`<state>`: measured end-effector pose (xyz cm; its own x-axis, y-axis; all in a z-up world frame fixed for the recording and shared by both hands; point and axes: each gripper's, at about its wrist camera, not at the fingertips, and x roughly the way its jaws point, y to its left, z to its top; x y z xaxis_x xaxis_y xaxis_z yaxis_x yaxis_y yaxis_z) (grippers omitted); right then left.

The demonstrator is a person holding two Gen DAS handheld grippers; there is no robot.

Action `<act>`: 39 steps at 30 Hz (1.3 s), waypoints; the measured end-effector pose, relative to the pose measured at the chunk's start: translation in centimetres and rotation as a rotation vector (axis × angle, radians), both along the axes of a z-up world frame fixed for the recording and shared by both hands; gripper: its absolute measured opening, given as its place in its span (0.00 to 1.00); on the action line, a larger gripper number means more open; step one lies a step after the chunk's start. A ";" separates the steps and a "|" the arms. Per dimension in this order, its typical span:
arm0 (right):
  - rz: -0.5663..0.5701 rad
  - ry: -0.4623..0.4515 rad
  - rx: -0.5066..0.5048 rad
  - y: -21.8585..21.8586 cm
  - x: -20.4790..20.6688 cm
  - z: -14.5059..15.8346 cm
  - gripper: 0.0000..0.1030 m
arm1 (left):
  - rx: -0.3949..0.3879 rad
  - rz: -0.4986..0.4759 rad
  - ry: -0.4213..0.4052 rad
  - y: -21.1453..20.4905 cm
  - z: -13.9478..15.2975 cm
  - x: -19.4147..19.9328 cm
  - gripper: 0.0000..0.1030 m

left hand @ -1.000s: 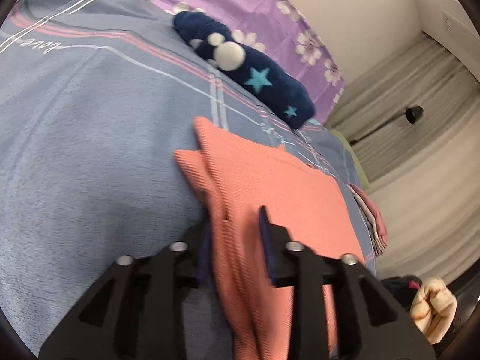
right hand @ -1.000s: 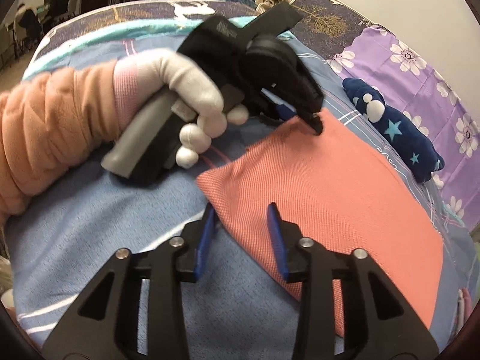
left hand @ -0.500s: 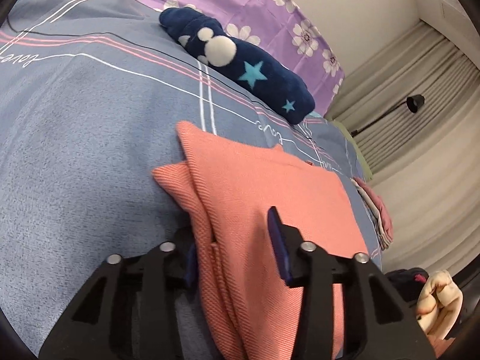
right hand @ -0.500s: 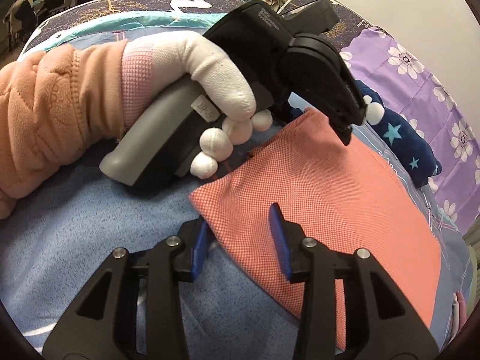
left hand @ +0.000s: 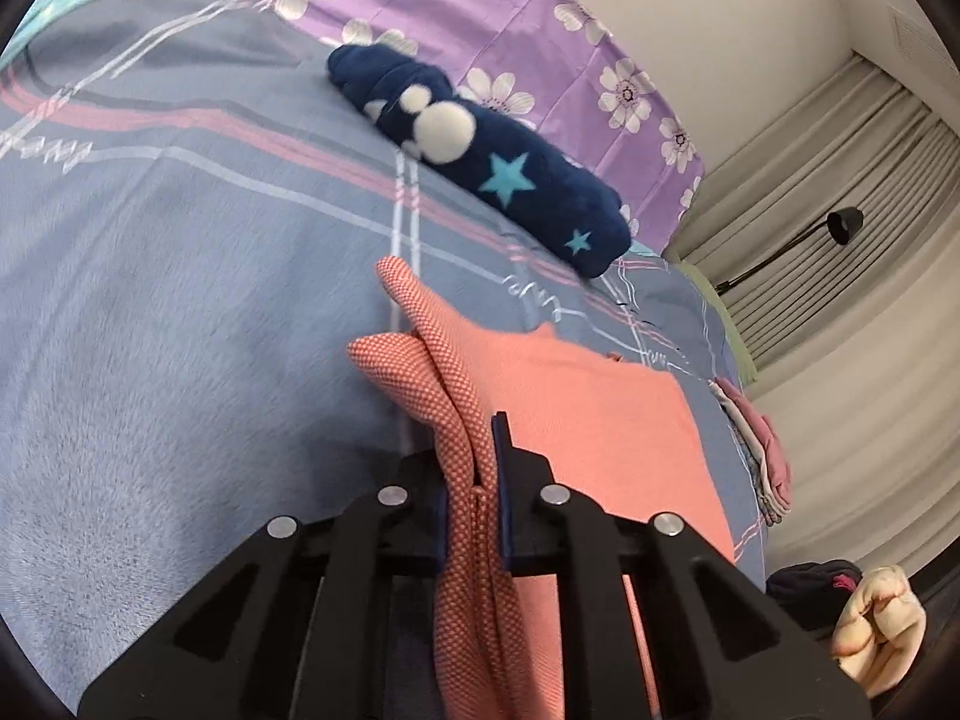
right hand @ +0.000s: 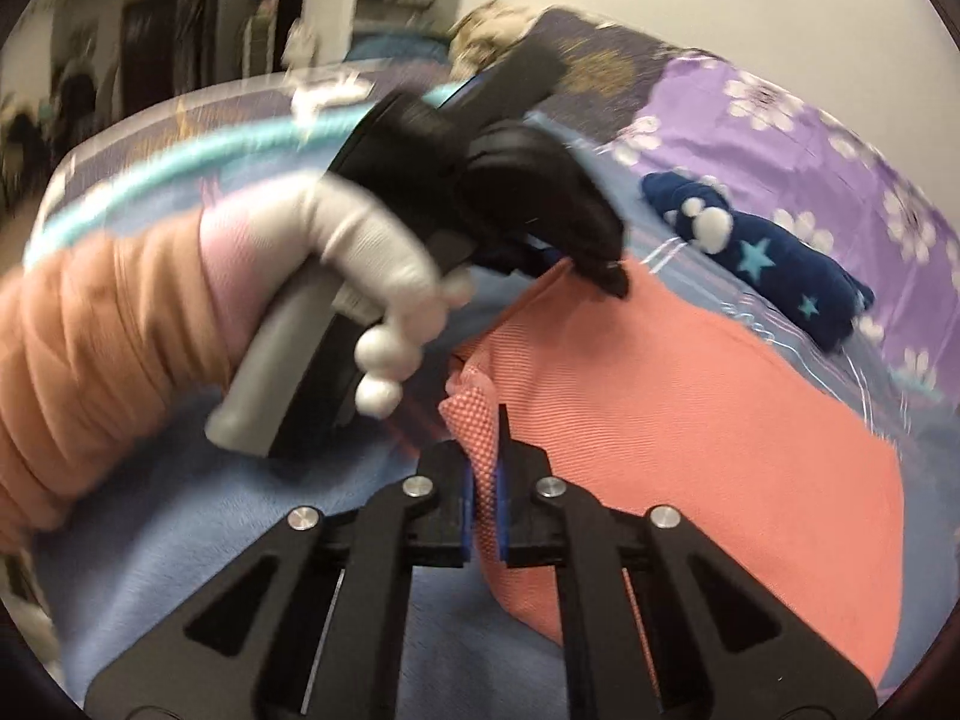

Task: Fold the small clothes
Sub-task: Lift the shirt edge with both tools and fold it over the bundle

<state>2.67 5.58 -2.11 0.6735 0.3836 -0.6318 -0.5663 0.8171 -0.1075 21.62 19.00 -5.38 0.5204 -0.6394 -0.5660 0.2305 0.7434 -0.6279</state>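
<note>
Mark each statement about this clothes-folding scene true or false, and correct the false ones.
1. The left gripper is shut on the orange cloth. True.
2. The right gripper is open. False: it pinches the cloth's near corner.
3. The navy star-patterned bundle lies on the cloth. False: it lies apart, beyond it.
4. The bedspread under the cloth is blue-grey with stripes. True.
</note>
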 end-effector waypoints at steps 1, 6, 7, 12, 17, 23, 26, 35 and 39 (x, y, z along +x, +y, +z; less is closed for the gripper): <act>-0.013 0.003 0.033 -0.8 0.0 0.6 0.05 | 0.008 -0.001 -0.007 -0.4 0.7 0.0 0.11; -0.051 0.050 0.248 -6.1 0.5 2.9 0.05 | 0.040 0.004 -0.033 -2.7 3.6 -0.2 0.11; -0.058 0.070 0.297 -7.3 0.7 3.3 0.05 | 0.040 0.006 -0.037 -3.2 4.3 -0.2 0.10; -0.088 0.127 0.456 -12.3 1.0 4.2 0.05 | 0.064 0.001 -0.052 -6.4 6.9 -0.4 0.11; -0.123 0.114 0.530 -16.1 0.3 4.8 0.05 | 0.145 0.002 -0.060 -10.3 8.6 -0.6 0.10; -0.177 0.111 0.616 -21.2 -0.6 4.5 0.05 | 0.217 -0.021 -0.063 -16.9 10.0 -0.5 0.10; -0.216 0.120 0.656 -24.3 -0.9 4.0 0.05 | 0.263 -0.052 -0.071 -20.6 10.2 -0.5 0.10; -0.344 0.194 0.760 -31.4 -2.1 0.7 0.05 | 0.399 -0.161 -0.033 -30.5 7.1 0.2 0.10; -0.397 0.224 0.811 -34.0 -2.4 -0.9 0.05 | 0.460 -0.190 -0.023 -33.3 5.5 0.6 0.10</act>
<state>0.28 -28.41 -3.03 0.7448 0.5323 -0.4024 -0.1676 0.7330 0.6593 22.27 -14.30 0.15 0.4346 -0.4105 -0.8016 0.3987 0.8858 -0.2375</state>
